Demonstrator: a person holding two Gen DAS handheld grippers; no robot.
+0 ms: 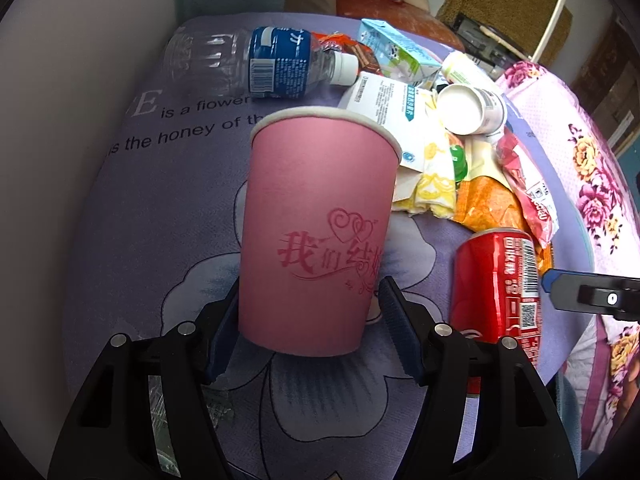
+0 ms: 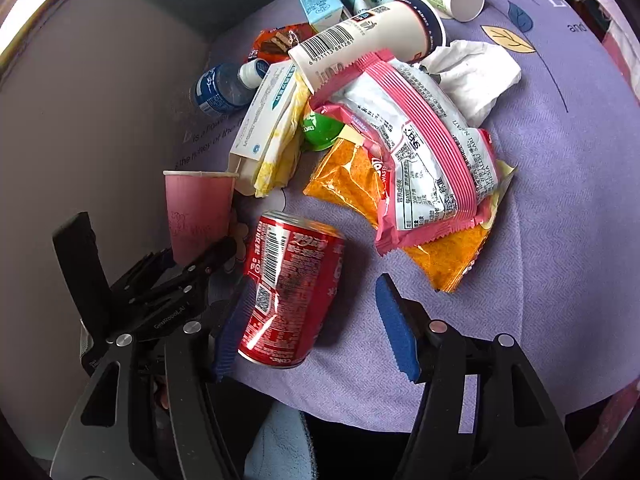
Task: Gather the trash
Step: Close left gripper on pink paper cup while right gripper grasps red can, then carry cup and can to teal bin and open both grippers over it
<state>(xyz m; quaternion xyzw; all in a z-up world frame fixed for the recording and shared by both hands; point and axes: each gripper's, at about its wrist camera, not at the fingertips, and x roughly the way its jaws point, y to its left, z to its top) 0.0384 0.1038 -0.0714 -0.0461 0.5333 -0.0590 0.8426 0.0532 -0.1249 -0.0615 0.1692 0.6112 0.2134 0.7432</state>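
A pink paper cup (image 1: 316, 232) stands upright on the purple cloth (image 1: 160, 208). My left gripper (image 1: 308, 332) is open, its blue pads on both sides of the cup's base, the left pad close or touching, a gap at the right pad. The cup also shows in the right wrist view (image 2: 198, 212). A dented red soda can (image 2: 292, 292) stands between the open fingers of my right gripper (image 2: 308, 324), leaning by the left pad, far from the right pad. The can shows in the left wrist view (image 1: 496, 288) too.
A trash pile lies beyond: clear water bottle (image 1: 248, 62), milk carton (image 1: 396, 48), white tub (image 1: 468, 108), medicine box (image 2: 268, 112), pink snack wrapper (image 2: 416, 148), orange bag (image 2: 352, 184), paper cup with barcode (image 2: 368, 44), tissue (image 2: 472, 76). A floral quilt (image 1: 580, 168) lies right.
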